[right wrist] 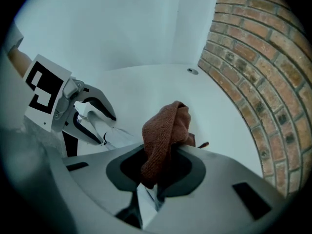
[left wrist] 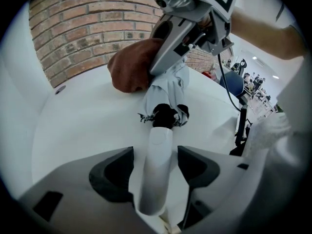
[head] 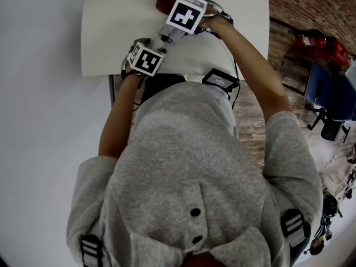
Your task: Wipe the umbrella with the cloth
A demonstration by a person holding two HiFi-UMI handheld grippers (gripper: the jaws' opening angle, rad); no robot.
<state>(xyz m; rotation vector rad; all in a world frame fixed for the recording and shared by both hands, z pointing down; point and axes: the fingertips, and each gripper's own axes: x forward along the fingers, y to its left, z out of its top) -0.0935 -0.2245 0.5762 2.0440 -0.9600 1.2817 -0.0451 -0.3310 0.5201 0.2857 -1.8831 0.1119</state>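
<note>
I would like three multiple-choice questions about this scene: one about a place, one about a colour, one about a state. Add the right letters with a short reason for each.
1. Where does the umbrella rest?
A. on the floor
B. on the white table
C. on a chair

2. What colour is the cloth?
A. blue
B. yellow
C. brown

3. What is the left claw doing?
A. gripping the umbrella's handle
B. hanging open and empty
C. holding the cloth

Right letters:
1 B, the folded canopy lies on the white tabletop.
2 C, the cloth in the right claw is reddish brown.
3 A, the white handle sits between its two jaws.
</note>
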